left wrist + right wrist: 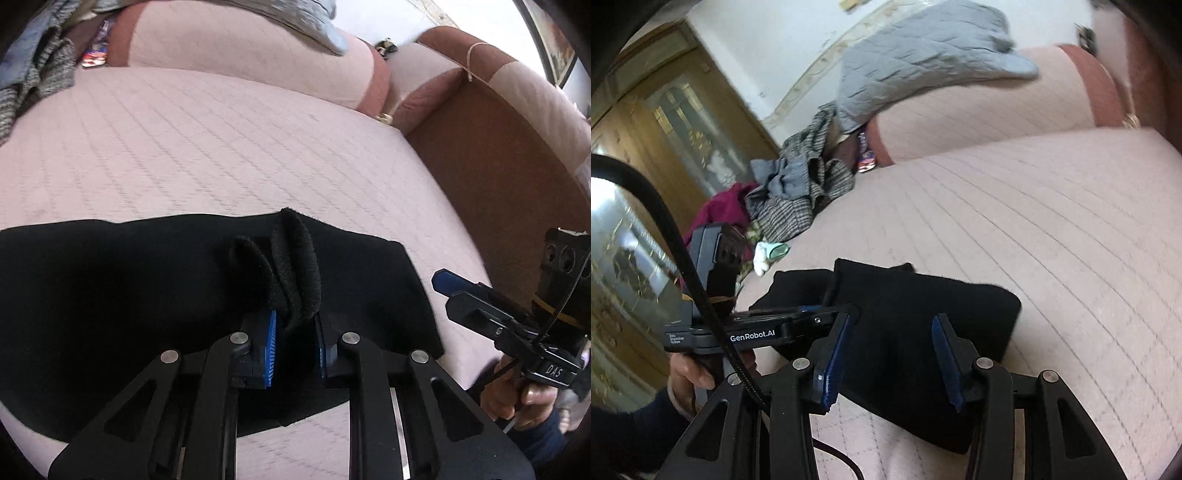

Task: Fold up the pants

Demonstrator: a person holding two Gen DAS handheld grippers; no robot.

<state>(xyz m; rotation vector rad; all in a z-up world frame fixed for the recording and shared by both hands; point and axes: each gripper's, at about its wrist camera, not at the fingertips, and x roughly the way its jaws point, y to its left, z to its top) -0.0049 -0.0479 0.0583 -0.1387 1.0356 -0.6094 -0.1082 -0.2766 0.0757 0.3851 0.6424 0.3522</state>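
Readable lettering, two spots only.

Left wrist view: white capitals "DAS" on the black body of the right gripper (448, 286), low at the right edge, just above the hand (517, 398) holding it.

Right wrist view: white "GenRobot.AI" along the black side of the left gripper (812, 310), at the near left. Left of that, on the same body, a small white block of three short lines; too small to read.

A colourful packet (866, 157) at the far sofa back carries print, but it is blurred and illegible.
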